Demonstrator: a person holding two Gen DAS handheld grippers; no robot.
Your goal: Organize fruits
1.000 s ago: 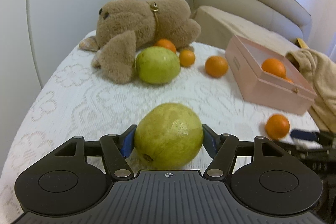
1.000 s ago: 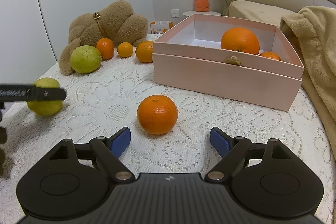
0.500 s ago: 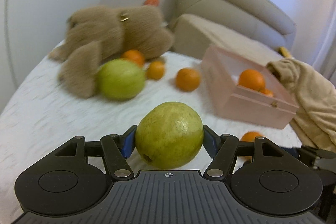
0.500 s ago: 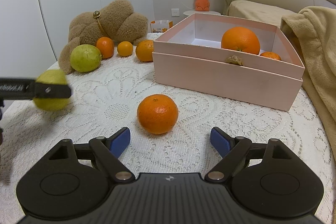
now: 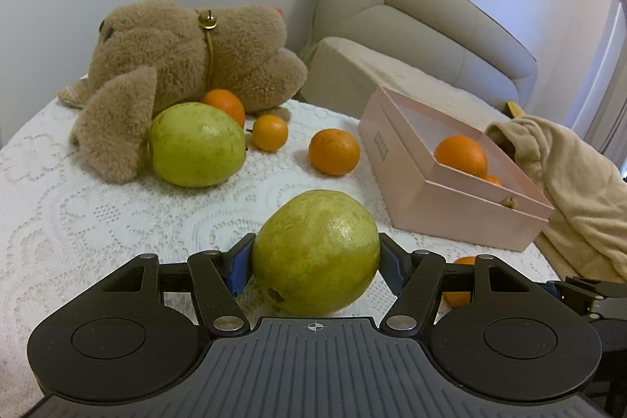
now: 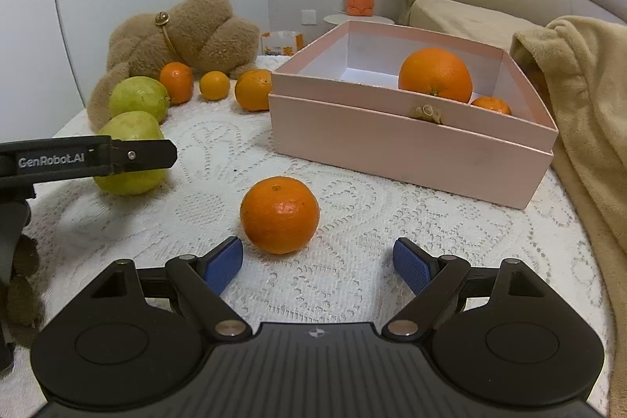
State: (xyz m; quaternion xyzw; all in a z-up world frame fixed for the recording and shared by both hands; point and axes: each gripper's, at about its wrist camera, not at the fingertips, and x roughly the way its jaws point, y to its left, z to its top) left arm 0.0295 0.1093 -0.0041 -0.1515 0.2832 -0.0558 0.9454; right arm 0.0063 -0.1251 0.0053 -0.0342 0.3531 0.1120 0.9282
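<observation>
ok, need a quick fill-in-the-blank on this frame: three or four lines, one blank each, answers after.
1. The left tool is shut on a green ____.
2. The pink box holds ____ oranges.
3. The right tool is open, and just ahead of it on the lace cloth lies a lone ____.
4. The second green fruit rests against the brown ____.

Missing words: guava; two; orange; plush toy

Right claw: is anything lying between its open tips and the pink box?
Yes: one orange sits on the lace cloth between the right claw and the pink box, seen in the right wrist view.
</observation>
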